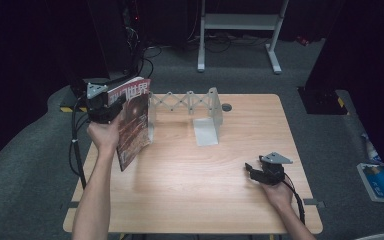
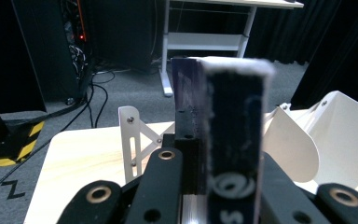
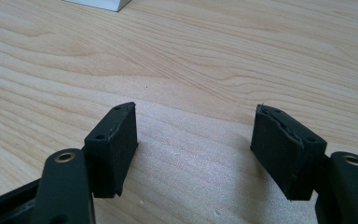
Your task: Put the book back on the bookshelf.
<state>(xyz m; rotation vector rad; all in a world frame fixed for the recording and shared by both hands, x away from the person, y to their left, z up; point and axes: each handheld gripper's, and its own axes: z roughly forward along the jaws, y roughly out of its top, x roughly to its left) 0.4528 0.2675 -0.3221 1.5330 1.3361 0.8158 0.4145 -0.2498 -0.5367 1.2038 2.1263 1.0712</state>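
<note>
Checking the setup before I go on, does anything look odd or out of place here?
Nothing looks damaged or spilled. The magazine is held upright in the left claw by the white rack; the right claw rests open on the table.

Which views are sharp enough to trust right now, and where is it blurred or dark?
Left gripper view: the magazine sits too close, its edge blurred; the white rack behind is sharper. Right gripper view: the table grain is crisp, evenly lit. High view: table bright, surroundings dark.
</note>
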